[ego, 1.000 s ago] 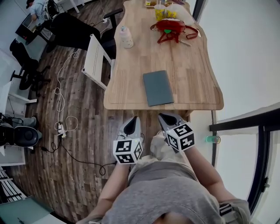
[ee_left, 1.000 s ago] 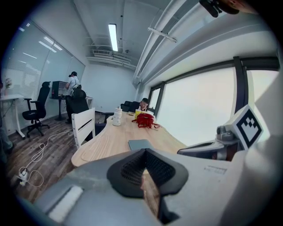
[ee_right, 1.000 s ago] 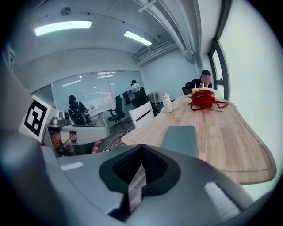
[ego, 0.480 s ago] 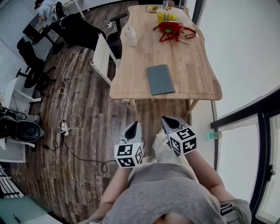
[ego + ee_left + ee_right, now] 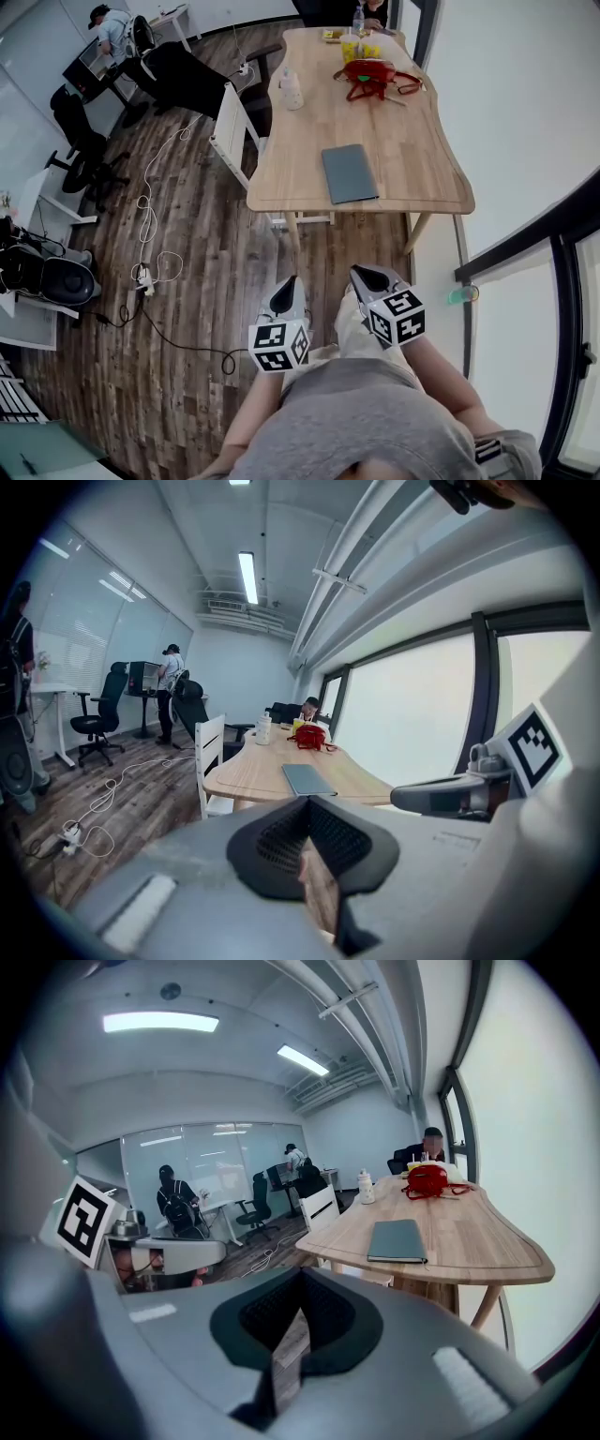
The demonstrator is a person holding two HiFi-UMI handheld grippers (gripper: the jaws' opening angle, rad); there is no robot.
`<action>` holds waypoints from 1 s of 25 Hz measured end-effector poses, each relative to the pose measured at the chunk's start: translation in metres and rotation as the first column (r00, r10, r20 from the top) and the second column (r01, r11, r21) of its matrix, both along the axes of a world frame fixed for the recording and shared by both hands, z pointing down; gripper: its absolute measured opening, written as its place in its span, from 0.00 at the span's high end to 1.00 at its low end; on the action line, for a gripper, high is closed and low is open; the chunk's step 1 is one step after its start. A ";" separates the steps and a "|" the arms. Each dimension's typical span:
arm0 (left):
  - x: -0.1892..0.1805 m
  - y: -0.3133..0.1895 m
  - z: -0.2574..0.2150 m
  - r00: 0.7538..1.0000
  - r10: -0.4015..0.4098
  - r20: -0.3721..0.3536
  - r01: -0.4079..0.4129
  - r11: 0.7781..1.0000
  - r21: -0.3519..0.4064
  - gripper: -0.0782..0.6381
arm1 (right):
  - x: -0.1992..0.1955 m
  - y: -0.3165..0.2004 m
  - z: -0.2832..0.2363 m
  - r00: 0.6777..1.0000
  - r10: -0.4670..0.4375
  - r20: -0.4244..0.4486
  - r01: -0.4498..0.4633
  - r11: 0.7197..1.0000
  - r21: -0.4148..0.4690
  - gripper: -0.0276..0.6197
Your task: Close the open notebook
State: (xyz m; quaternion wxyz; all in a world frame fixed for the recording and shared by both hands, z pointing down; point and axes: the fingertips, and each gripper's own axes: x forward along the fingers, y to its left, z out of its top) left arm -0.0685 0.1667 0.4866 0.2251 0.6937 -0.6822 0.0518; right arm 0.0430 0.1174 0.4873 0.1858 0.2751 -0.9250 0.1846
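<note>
The grey-green notebook (image 5: 350, 173) lies closed and flat near the front edge of the wooden table (image 5: 412, 159). It also shows in the left gripper view, notebook (image 5: 307, 780), and in the right gripper view, notebook (image 5: 397, 1240). Both grippers are held side by side close to the person's body, over the wooden floor and well short of the table. My left gripper (image 5: 286, 287) is shut with nothing in it, its tips (image 5: 307, 808) meeting. My right gripper (image 5: 368, 276) is shut and empty too, its tips (image 5: 301, 1283) pressed together.
A red bag (image 5: 373, 73), a bottle (image 5: 292, 91) and yellow items sit farther back on the table. A white chair (image 5: 234, 141) stands at its left side. Cables (image 5: 148, 234) trail over the floor at left. People are at the far desks. Window glass runs along the right.
Both grippers have drawn back from the table together, still shut. The table and notebook now lie farther off and look smaller in the head view.
</note>
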 end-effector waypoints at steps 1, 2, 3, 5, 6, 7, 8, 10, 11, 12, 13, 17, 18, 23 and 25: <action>0.000 0.003 0.000 1.000 0.000 -0.001 0.000 1.000 0.001 0.88 | 0.000 0.003 -0.001 1.000 -0.001 0.002 0.001 1.000 0.001 0.95; 0.001 0.005 0.000 1.000 0.000 -0.001 0.000 1.000 0.003 0.88 | 0.001 0.006 -0.001 1.000 -0.003 0.004 0.003 1.000 0.003 0.95; 0.001 0.007 0.000 1.000 0.000 -0.001 0.000 1.000 0.005 0.88 | 0.001 0.009 -0.002 1.000 -0.004 0.006 0.004 1.000 0.003 0.95; 0.003 0.010 0.001 1.000 0.000 -0.002 0.000 1.000 0.006 0.88 | 0.002 0.014 -0.002 1.000 -0.007 0.009 0.007 1.000 0.003 0.95; 0.004 0.011 0.001 1.000 0.001 -0.003 -0.001 1.000 0.007 0.88 | 0.002 0.016 -0.003 1.000 -0.009 0.010 0.009 1.000 0.003 0.95; 0.005 0.012 0.001 1.000 0.002 -0.005 -0.001 1.000 0.007 0.88 | 0.002 0.017 -0.004 1.000 -0.011 0.012 0.011 1.000 0.003 0.95; 0.006 0.013 0.000 1.000 0.003 -0.006 -0.003 1.000 0.008 0.88 | 0.002 0.019 -0.005 1.000 -0.013 0.013 0.013 1.000 0.005 0.95; 0.007 0.014 -0.001 1.000 0.007 -0.009 -0.007 1.000 0.008 0.88 | 0.001 0.021 -0.008 1.000 -0.014 0.018 0.014 1.000 0.012 0.95; 0.008 0.015 -0.001 1.000 0.009 -0.009 -0.009 1.000 0.007 0.88 | 0.001 0.022 -0.010 1.000 -0.013 0.024 0.013 1.000 0.017 0.95; 0.009 0.015 -0.001 1.000 0.011 -0.010 -0.011 1.000 0.007 0.88 | 0.001 0.022 -0.012 0.999 -0.012 0.030 0.011 1.000 0.025 0.95; 0.009 0.015 0.000 1.000 0.012 -0.010 -0.012 1.000 0.007 0.88 | 0.001 0.022 -0.014 0.999 -0.012 0.037 0.011 0.999 0.033 0.95; 0.013 0.014 0.001 1.000 0.011 -0.012 -0.010 1.000 0.009 0.88 | 0.005 0.020 -0.017 0.999 -0.014 0.052 0.011 0.999 0.049 0.96; 0.013 0.014 0.001 1.000 0.011 -0.012 -0.010 1.000 0.009 0.88 | 0.005 0.019 -0.017 0.999 -0.015 0.052 0.012 0.999 0.049 0.96; 0.013 0.013 -0.003 1.000 0.008 -0.011 -0.008 1.000 0.012 0.88 | 0.004 0.019 -0.019 0.999 -0.015 0.050 0.013 0.999 0.051 0.96; 0.013 0.013 -0.004 1.000 0.009 -0.013 -0.009 1.000 0.012 0.88 | 0.004 0.020 -0.019 0.999 -0.017 0.050 0.015 0.999 0.050 0.96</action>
